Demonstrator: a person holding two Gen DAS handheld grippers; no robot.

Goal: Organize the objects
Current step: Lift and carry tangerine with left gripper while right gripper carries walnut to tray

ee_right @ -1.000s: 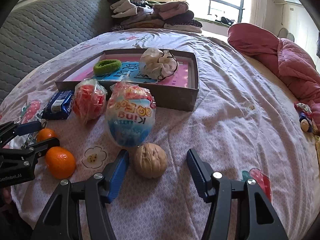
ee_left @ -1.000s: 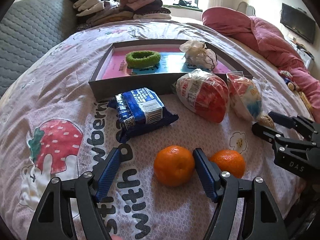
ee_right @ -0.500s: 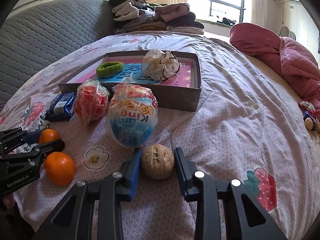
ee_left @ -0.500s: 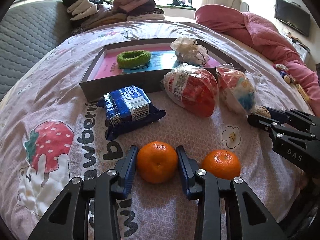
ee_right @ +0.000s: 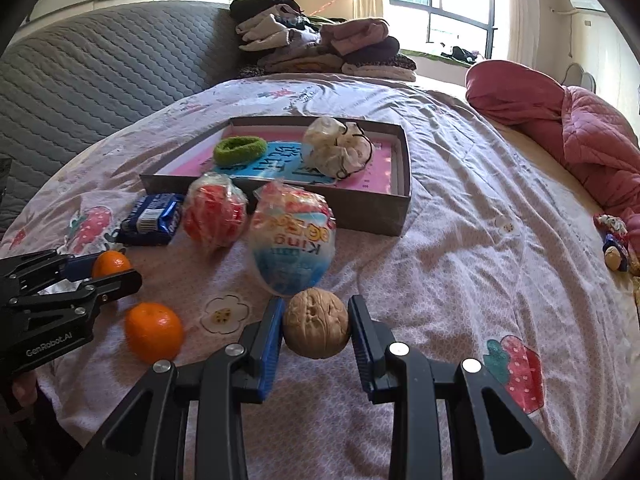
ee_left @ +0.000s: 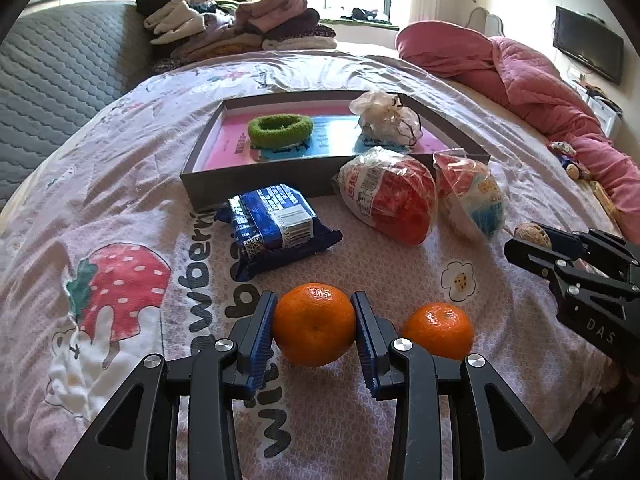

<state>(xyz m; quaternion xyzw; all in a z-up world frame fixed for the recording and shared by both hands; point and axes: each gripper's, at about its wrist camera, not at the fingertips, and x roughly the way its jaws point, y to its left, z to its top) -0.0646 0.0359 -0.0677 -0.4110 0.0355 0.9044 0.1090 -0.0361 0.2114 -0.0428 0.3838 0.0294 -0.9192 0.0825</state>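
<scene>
left tool (ee_left: 314, 330) pinched an orange (ee_left: 314, 325), right tool (ee_right: 316, 330) a walnut (ee_right: 316, 323); box (ee_left: 256, 188) held two items, five still outside.

On a strawberry-print bedsheet (ee_left: 120, 200), the left gripper (ee_left: 314, 326) clamps an orange mandarin (ee_left: 314, 324) between blue pads. A second mandarin (ee_left: 438, 330) sits just right. Beyond lie a blue snack packet (ee_left: 276, 224), a red wrapped egg (ee_left: 388, 194), and a shallow grey box (ee_left: 256, 184) holding a green scrunchie (ee_left: 280, 130).
</scene>
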